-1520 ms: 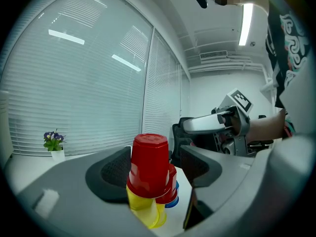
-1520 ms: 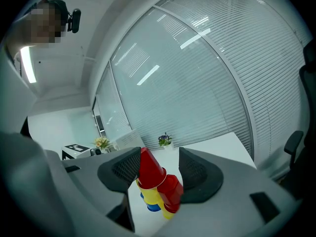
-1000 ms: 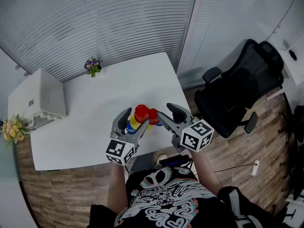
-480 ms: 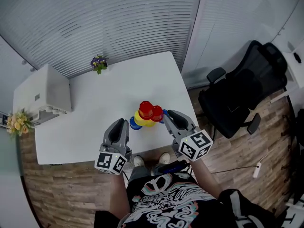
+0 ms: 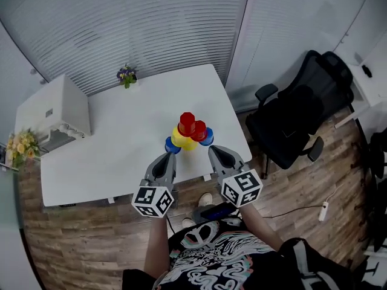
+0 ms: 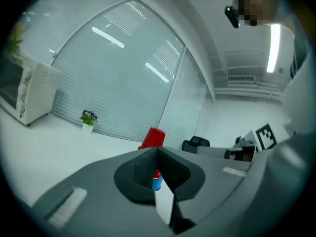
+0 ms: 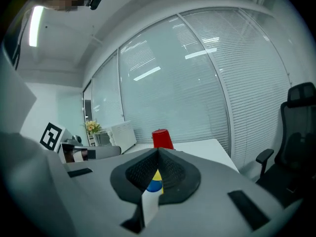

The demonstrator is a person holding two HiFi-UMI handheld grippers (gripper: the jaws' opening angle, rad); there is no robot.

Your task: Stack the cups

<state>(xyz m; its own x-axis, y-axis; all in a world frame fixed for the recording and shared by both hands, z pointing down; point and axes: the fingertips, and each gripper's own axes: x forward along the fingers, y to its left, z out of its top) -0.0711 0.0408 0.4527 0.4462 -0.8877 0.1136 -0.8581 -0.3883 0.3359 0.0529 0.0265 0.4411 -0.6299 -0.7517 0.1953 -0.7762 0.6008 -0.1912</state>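
The cup tower looks done, with nothing left to stack.
The red, yellow and blue cups (image 5: 188, 135) stand piled together near the front edge of the white desk (image 5: 121, 132). The left hand-held gripper (image 5: 169, 157) and the right hand-held gripper (image 5: 213, 151) have just pressed together, holding nothing.

An office: a black wheeled swivel chair (image 5: 289, 124), a white rectangular table (image 5: 115, 141), white slatted blinds (image 5: 121, 23) (running floor to ceiling).

No legible text; only square coded markers on the left cube (image 5: 153, 200) and right cube (image 5: 240, 188).
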